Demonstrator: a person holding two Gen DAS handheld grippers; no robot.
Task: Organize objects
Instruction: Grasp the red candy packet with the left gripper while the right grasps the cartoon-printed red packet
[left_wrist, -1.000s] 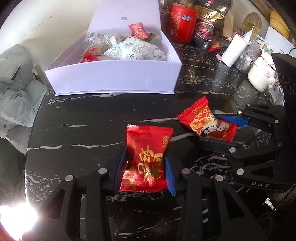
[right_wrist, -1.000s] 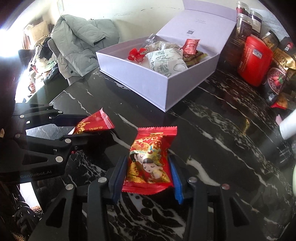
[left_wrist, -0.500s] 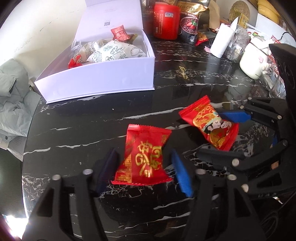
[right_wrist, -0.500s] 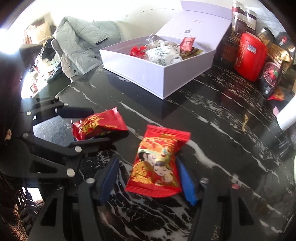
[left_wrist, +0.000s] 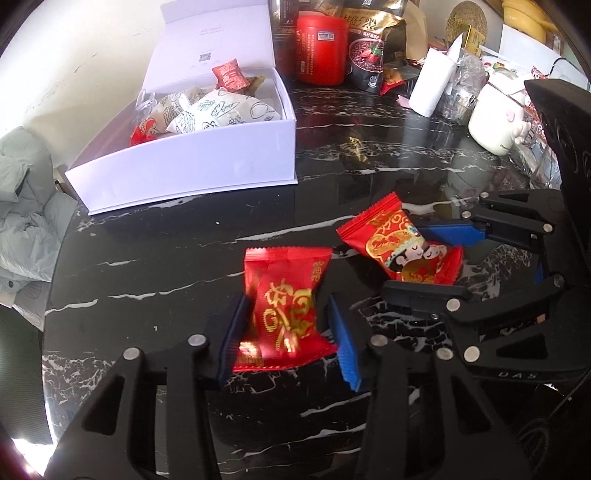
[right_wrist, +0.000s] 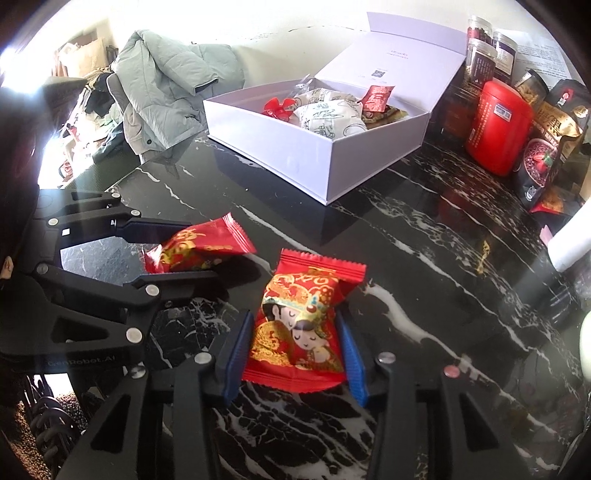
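On the black marble table (left_wrist: 166, 258), a red packet with gold characters (left_wrist: 284, 306) sits between the blue pads of my left gripper (left_wrist: 290, 343). Its jaws are closing and both pads touch the packet's sides. A red packet with a cartoon couple (right_wrist: 303, 325) lies between the pads of my right gripper (right_wrist: 293, 354), whose jaws are also closing onto it. The two grippers stand side by side, each visible in the other's view. An open white box (left_wrist: 184, 173) holding white patterned packets and small red sweets stands behind them, lid up.
A red tin (left_wrist: 321, 48), dark snack bags, a white paper cup (left_wrist: 432, 85) and a white mug (left_wrist: 495, 122) crowd the table's far right. A grey-green jacket (right_wrist: 166, 85) hangs over a chair past the table's left edge.
Both grippers opened half a second ago, leaving the packets loose on the table, then closed on them again. The left gripper shifted slightly, and the box now looks farther away.
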